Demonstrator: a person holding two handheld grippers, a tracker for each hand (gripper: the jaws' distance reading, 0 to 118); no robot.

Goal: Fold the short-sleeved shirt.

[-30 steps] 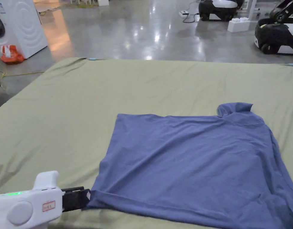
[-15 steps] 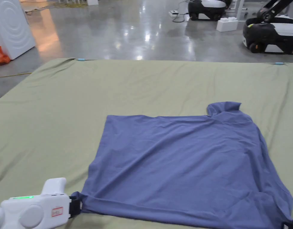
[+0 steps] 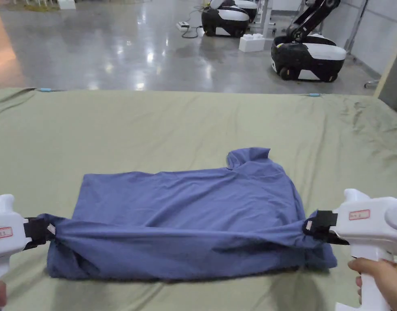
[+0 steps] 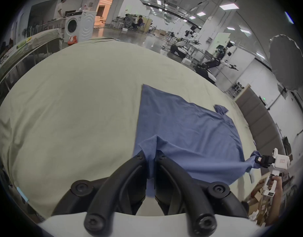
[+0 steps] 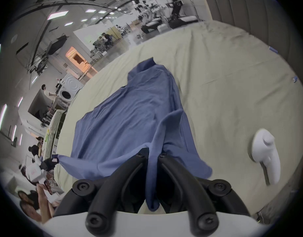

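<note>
We are working over a wide olive-green sheet (image 3: 153, 125) covering the whole work surface, lightly creased. The blue short-sleeved shirt (image 3: 185, 206) is lying on it near our edge, its far portion flat on the sheet, one sleeve (image 3: 250, 156) poking up toward the far side. Its near edge is lifting off the sheet, pulled taut in a line between both tools.

The left gripper (image 3: 41, 231) is clamping the shirt's left near corner; in the left gripper view (image 4: 150, 155) both jaws are pressing blue cloth bunched between them. The right gripper (image 3: 311, 226) is pinching the right near corner likewise, cloth trapped between its jaws in the right gripper view (image 5: 153, 152).

Our right hand (image 3: 379, 275) is wrapping the white handle. A white handheld device (image 5: 265, 155) is lying on the sheet, well apart from the shirt.
</note>
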